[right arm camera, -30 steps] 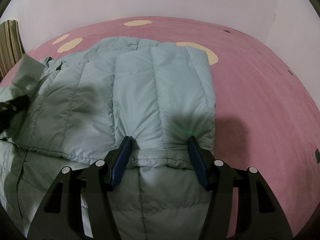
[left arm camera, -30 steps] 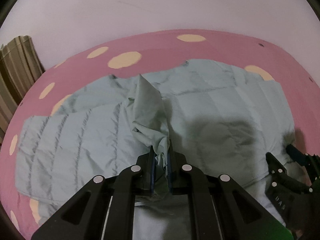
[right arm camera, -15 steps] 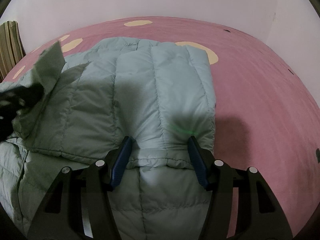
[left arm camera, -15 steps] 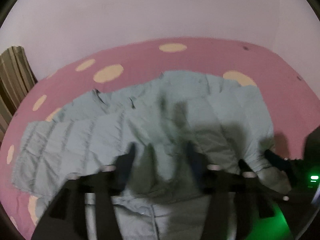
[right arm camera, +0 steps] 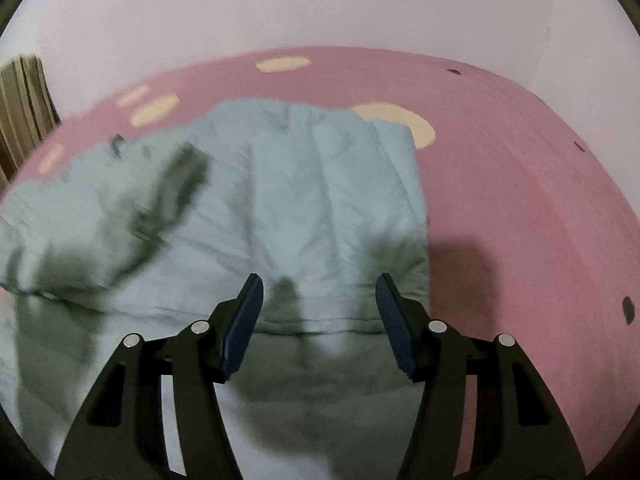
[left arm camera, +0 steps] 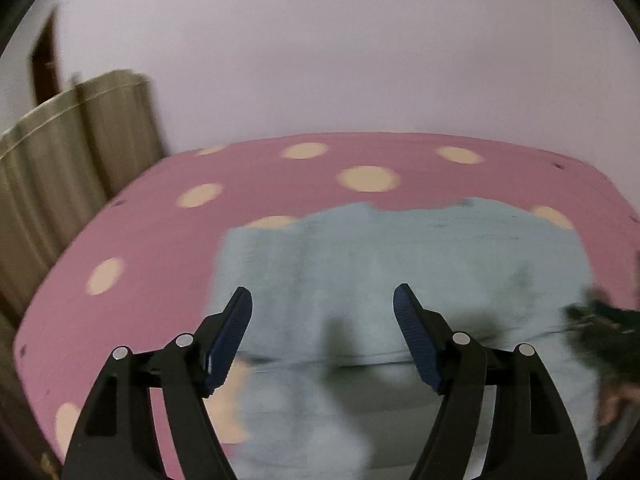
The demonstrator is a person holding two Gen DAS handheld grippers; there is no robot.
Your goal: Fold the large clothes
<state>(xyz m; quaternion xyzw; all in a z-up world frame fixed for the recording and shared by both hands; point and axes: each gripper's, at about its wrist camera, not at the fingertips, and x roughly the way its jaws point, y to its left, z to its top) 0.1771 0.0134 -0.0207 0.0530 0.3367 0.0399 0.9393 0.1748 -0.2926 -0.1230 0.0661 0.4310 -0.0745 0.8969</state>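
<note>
Left to right: striped curtain (left arm camera: 60,168) at the bed's left edge, then pink bed cover with cream dots (left arm camera: 160,240), then the pale-green quilted down jacket (left arm camera: 400,264) lying flat toward the bed's right half, bare pink cover beyond it to the right edge. Left tool (left arm camera: 322,300): jaws have just been opening, now spread wide, nothing between them, hovering above the jacket's left side; the left edge of the jacket sits just outside its left finger. That view is motion-blurred, so fine folds aren't readable. Right tool (right arm camera: 318,292): jaws apart, a quilted hem seam just ahead of the tips, but the pads don't appear to press on any fabric, so I read it as open and empty. Jacket (right arm camera: 312,184) lies directly ahead of and under both tools, long axis running away from them toward the far edge of the bed; a folded-over panel covers the right part, loose rumpled fabric at left. Key relation, as I judge it: the unfolded slack is on the left, so the left tool is nearer for the next grab.
</note>
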